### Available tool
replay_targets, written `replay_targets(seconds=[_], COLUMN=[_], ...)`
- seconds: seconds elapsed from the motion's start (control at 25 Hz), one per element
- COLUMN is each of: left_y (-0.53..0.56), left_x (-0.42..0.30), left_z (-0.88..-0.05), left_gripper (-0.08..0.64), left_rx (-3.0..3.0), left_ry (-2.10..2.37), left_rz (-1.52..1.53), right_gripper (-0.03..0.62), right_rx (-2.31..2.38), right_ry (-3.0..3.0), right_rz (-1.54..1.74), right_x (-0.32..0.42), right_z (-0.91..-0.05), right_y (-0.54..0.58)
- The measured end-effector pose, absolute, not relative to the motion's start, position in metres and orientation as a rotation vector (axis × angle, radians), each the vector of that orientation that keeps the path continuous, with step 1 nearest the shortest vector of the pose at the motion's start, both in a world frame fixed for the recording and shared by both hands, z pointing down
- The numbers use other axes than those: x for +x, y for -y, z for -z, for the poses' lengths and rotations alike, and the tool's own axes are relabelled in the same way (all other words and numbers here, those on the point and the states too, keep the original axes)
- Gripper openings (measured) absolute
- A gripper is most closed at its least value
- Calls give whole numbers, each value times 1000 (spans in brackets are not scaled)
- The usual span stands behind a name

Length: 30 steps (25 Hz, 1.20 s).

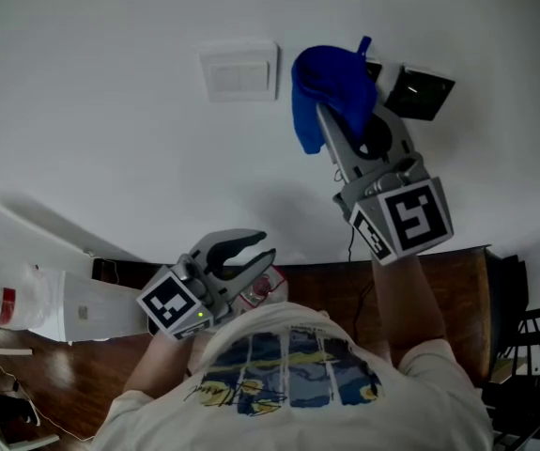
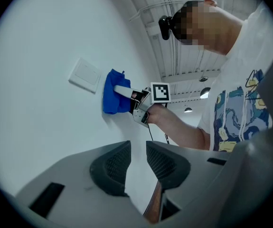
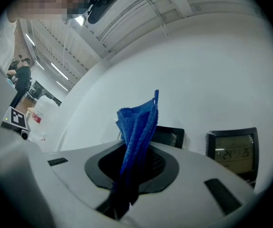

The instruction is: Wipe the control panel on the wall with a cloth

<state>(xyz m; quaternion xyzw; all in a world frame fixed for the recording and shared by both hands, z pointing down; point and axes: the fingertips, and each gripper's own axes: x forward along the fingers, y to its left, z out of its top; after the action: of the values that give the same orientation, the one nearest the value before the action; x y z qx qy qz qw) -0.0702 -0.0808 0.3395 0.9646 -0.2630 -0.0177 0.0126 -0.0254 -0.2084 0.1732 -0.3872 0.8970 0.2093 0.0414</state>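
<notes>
Your shirt front [image 1: 288, 365] fills the head view at 6 o'clock. Just above it, at 7 o'clock, the left tool [image 1: 243, 252] hangs low with its jaws a little apart and nothing in them. At 1 o'clock the right tool [image 1: 331, 120] is up at the white wall [image 1: 82, 111], clamped on a blue cloth [image 1: 326, 87]. The cloth lies between a white switch plate [image 1: 239, 71] at 12 o'clock and the dark control panel [image 1: 420, 92] at 2 o'clock. From the left gripper view, the two ribbed pads stand with a narrow gap, empty, and the cloth shows at the wall at 10 o'clock, just right of the switch plate. From the right gripper view, the jaws are pinched on the cloth's bunched lower part, and its free folds stand up past the tips. The panel's lit display sits at 4 o'clock, apart from the cloth. That cloth looks light, soft and limp, so your hold low on the bunch suits it. You will likely need to press the loose folds flat and go gently on the display.
</notes>
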Motion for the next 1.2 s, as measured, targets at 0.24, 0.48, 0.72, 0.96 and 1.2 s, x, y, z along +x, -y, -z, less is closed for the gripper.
replay_targets(seconds=[0.24,0.48,0.72,0.96,1.2], left_y=[83,86,88,90,91], left_x=[-67,-59,-57,-47,-36], left_z=[-343,-344,-350,-347,-350], left_gripper=[89,89,89,89,89], left_rx=[3013,3011,3019,3023,3031], left_ry=[796,777,749,747,713], left_rz=[47,51,26,34,-8], right_gripper=[71,71,71,71,72], right_rx=[-1258,-1326,-1364,-1427,-1461], right_ry=[-2718,-2688,-2674,-2639,-2624], right_rz=[-644,-641,-646,-648,-652], right_x=[-4,21,31,58,79], right_z=[-173,-175,-177,-173,-172], right_y=[212,215,217,217,217])
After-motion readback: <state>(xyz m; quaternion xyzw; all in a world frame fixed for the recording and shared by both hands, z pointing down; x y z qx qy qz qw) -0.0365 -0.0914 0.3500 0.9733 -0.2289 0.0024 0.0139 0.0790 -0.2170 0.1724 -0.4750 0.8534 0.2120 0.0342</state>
